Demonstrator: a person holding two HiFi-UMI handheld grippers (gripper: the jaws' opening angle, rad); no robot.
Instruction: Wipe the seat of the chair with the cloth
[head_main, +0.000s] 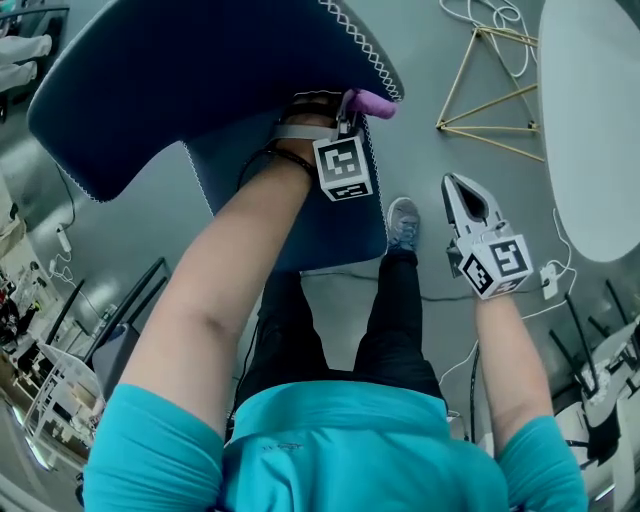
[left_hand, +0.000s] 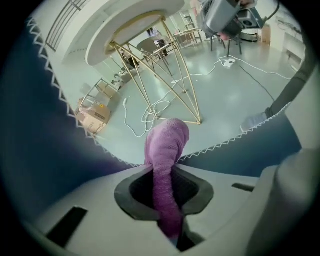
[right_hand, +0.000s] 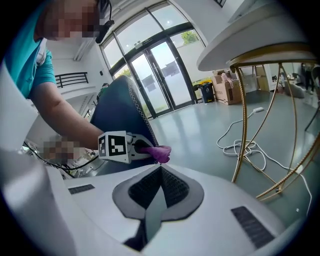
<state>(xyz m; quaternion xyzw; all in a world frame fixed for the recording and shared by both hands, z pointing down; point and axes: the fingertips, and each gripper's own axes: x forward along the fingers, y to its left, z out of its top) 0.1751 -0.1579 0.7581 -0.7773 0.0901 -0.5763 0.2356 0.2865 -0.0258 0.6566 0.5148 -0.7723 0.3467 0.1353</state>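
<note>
Two grippers are in play, and only one is working. Nearest us, at 3 o'clock in the head view, the right gripper (head_main: 459, 188) hangs over the floor beside our shoe (head_main: 403, 221). Its own view shows the jaws pressed together with nothing between them.

Further out, at about 12 o'clock, the left gripper (head_main: 347, 103) is clamped tight on the purple cloth (head_main: 376, 103). In the left gripper view the cloth (left_hand: 167, 145) runs up between the closed jaws as a narrow roll, and only a short rounded end sticks out past the tips. That end sits at the stitched edge of the dark blue chair (head_main: 180, 80), which fills the 11 o'clock part of the head view. We cannot tell whether the cloth touches the fabric.

We judge the wipe is under way or about to start, and a few things could go wrong:
- So little cloth shows that hard plastic could rub the seat.
- A dragging stroke could pull the roll free.
- Starting at the rim, a stroke could run off over the floor.

Farthest off, at 2 o'clock, stand the white table (head_main: 590, 120) and its brass legs (head_main: 490, 100). A careless swing of the idle gripper could knock them.
</note>
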